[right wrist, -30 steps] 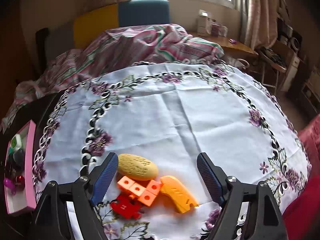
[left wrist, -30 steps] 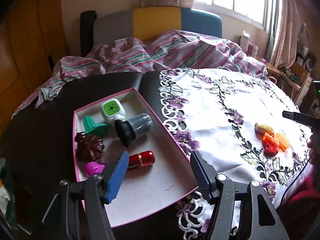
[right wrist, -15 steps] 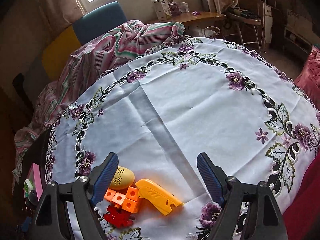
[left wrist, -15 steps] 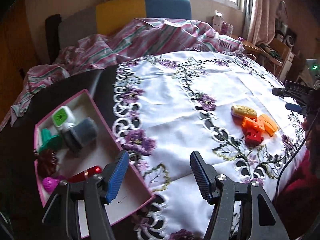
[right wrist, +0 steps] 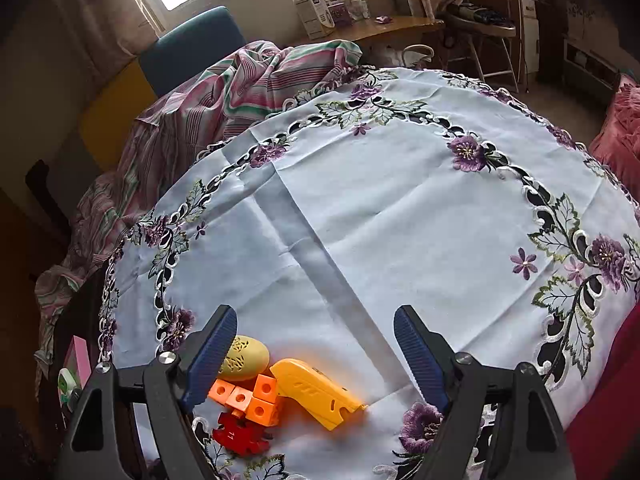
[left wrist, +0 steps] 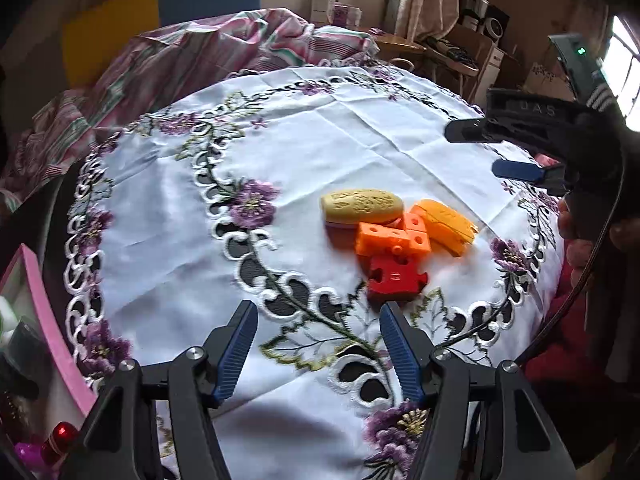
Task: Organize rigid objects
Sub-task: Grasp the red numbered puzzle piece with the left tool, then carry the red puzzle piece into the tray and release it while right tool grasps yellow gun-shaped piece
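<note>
A small pile lies on the embroidered tablecloth (left wrist: pixel 328 144): a yellow oval piece (left wrist: pixel 362 206), orange linked cubes (left wrist: pixel 392 238), a yellow-orange wedge piece (left wrist: pixel 446 222) and a red puzzle-shaped block (left wrist: pixel 394 278). My left gripper (left wrist: pixel 318 350) is open and empty, just short of the red block. My right gripper (right wrist: pixel 316 354) is open and empty above the pile, with the oval (right wrist: pixel 244 358), cubes (right wrist: pixel 248 396), wedge (right wrist: pixel 316 394) and red block (right wrist: pixel 240 436) low between its fingers. It also shows in the left wrist view (left wrist: pixel 504 152).
A pink-rimmed box (left wrist: pixel 44 328) with a red cylinder (left wrist: pixel 60 434) and other items sits at the table's left edge. A striped blanket (right wrist: pixel 240 92) lies behind the table, with chairs and a desk (right wrist: pixel 400 26) further back.
My left gripper has swung right from over the pink box to the toy pile. My right gripper has tilted up and right, so the pile sits lower in its view.
</note>
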`<state>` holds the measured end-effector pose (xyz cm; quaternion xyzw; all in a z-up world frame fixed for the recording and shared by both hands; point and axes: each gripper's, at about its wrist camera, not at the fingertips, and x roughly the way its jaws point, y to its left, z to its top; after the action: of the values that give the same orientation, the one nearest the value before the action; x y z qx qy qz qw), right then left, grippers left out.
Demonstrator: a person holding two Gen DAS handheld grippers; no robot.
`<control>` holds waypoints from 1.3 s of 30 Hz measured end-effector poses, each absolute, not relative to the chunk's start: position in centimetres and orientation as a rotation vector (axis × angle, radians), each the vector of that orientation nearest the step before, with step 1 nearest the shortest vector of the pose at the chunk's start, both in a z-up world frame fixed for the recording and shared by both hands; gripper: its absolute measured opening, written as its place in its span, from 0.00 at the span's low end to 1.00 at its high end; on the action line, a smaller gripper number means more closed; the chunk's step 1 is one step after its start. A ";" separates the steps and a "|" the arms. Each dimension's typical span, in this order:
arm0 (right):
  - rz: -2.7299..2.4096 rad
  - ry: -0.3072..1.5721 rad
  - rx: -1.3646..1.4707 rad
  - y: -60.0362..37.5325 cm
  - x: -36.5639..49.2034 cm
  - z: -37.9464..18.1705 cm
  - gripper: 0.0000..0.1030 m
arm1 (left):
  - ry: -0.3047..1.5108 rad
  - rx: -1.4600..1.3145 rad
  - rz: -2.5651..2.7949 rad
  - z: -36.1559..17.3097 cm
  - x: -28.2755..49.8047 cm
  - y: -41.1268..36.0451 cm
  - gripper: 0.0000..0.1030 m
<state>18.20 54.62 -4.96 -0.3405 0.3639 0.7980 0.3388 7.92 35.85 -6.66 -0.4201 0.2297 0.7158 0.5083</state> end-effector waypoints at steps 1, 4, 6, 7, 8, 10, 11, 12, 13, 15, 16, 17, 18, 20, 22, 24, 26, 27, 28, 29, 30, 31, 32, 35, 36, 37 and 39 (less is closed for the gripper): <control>2.081 0.956 -0.888 54.6 18.2 -5.0 0.80 | 0.556 -1.003 1.705 -6.9 8.4 36.4 0.63; 2.085 0.952 -0.906 54.5 17.9 -5.1 0.80 | 0.570 -1.028 1.666 -8.0 9.2 37.9 0.63; 2.098 0.950 -0.904 54.4 17.8 -5.0 0.80 | 0.563 -1.048 1.652 -8.6 9.5 38.8 0.63; 2.101 0.944 -0.905 54.4 17.8 -5.0 0.80 | 0.569 -1.051 1.644 -8.8 9.6 39.2 0.63; 2.103 0.939 -0.905 54.3 17.8 -4.9 0.80 | 0.575 -1.055 1.640 -9.0 9.7 39.6 0.63; 2.108 0.940 -0.904 54.3 17.8 -4.8 0.80 | 0.575 -1.064 1.636 -9.2 9.8 40.4 0.63; 2.108 0.942 -0.902 54.3 17.7 -4.8 0.80 | 0.576 -1.068 1.635 -9.4 9.8 40.7 0.63; 2.108 0.943 -0.901 54.3 17.7 -4.8 0.80 | 0.577 -1.068 1.636 -9.5 9.8 41.1 0.63; 2.109 0.946 -0.901 54.4 17.7 -4.8 0.80 | 0.581 -1.071 1.636 -9.7 9.8 41.4 0.62; 2.108 0.951 -0.904 54.4 17.7 -4.9 0.80 | 0.587 -1.100 1.631 -10.5 9.6 41.9 0.58; 2.109 0.950 -0.905 54.4 17.7 -4.9 0.80 | 0.591 -1.080 1.646 -10.5 9.7 41.9 0.48; 2.109 0.945 -0.909 54.4 17.6 -4.9 0.80 | 0.608 -1.047 1.659 -10.5 9.9 42.0 0.46; 2.105 0.938 -0.918 54.4 17.6 -5.0 0.80 | 0.611 -1.037 1.657 -10.4 9.9 41.9 0.46; 2.100 0.932 -0.942 54.4 17.4 -5.3 0.80 | 0.578 -1.041 1.667 -10.3 9.5 41.2 0.46; 2.098 0.945 -0.959 54.4 17.3 -5.5 0.80 | 0.581 -1.030 1.684 -10.0 9.2 40.3 0.46; 2.097 0.953 -0.985 54.3 17.1 -5.9 0.80 | 0.584 -1.010 1.730 -9.6 8.7 38.8 0.46; 2.090 0.946 -1.030 54.1 16.8 -6.3 0.79 | 0.571 -1.009 1.752 -9.2 8.1 37.3 0.46; 2.084 0.938 -1.068 54.0 16.5 -6.7 0.78 | 0.570 -0.997 1.773 -8.9 7.8 36.3 0.46; 2.076 0.932 -1.105 53.9 16.3 -7.1 0.76 | 0.572 -0.986 1.798 -8.7 7.6 35.3 0.46; 2.072 0.925 -1.134 53.8 16.1 -7.4 0.71 | 0.557 -0.992 1.811 -8.5 7.3 34.3 0.46; 2.071 0.917 -1.150 53.7 16.1 -7.6 0.69 | 0.539 -1.005 1.818 -8.4 7.0 33.4 0.46; 2.066 0.910 -1.161 53.6 16.1 -7.7 0.69 | 0.525 -1.009 1.828 -8.2 6.9 32.5 0.46; 2.062 0.914 -1.167 53.7 16.2 -7.8 0.67 | 0.516 -1.008 1.841 -8.0 6.8 31.7 0.46; 2.082 0.921 -1.203 53.3 16.1 -7.8 0.60 | 0.470 -1.011 1.855 -7.2 6.5 29.7 0.46; 2.086 0.920 -1.225 53.1 16.0 -7.7 0.60 | 0.468 -1.003 1.868 -6.9 6.5 29.0 0.46; 2.092 0.909 -1.256 52.8 15.8 -7.5 0.60 | 0.465 -1.001 1.874 -6.6 6.4 28.5 0.46; 2.120 0.806 -1.351 52.0 15.1 -6.9 0.60 | 0.432 -0.998 1.881 -6.1 6.0 27.4 0.46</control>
<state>15.10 51.95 -6.85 -0.4959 0.2958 0.7778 0.2481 6.04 27.40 -6.10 -0.4065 0.1759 0.7662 0.4656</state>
